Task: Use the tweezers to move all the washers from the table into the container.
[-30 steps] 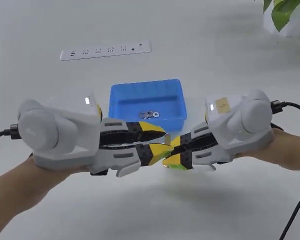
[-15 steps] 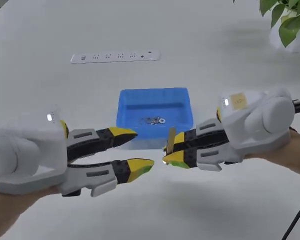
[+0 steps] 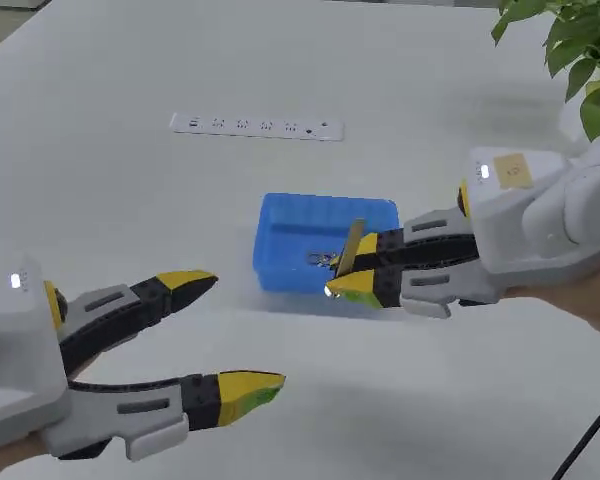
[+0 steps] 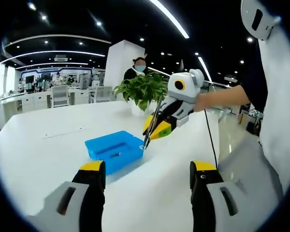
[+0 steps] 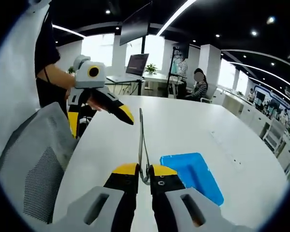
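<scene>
My right gripper (image 3: 342,279) is shut on the metal tweezers (image 3: 352,245) and hovers at the near right edge of the blue container (image 3: 280,225). The tweezers stick up over the container, tilted. Several washers (image 3: 320,260) lie inside it. In the right gripper view the tweezers (image 5: 142,140) rise from between the shut yellow fingertips (image 5: 128,169), with the container (image 5: 191,176) to the right. My left gripper (image 3: 230,335) is open, with nothing between its fingers, low at the near left. The left gripper view has the right gripper (image 4: 171,108) and tweezers (image 4: 152,123) above the container (image 4: 113,150).
A white power strip (image 3: 255,126) lies on the table beyond the container. A potted plant (image 3: 570,50) stands at the far right. A black cable (image 3: 590,440) trails from the right gripper. The white table (image 3: 430,400) spreads wide around the container.
The two grippers were together a second ago. The left gripper has opened and pulled away to the near left; the right gripper keeps the tweezers and has shifted toward the container.
</scene>
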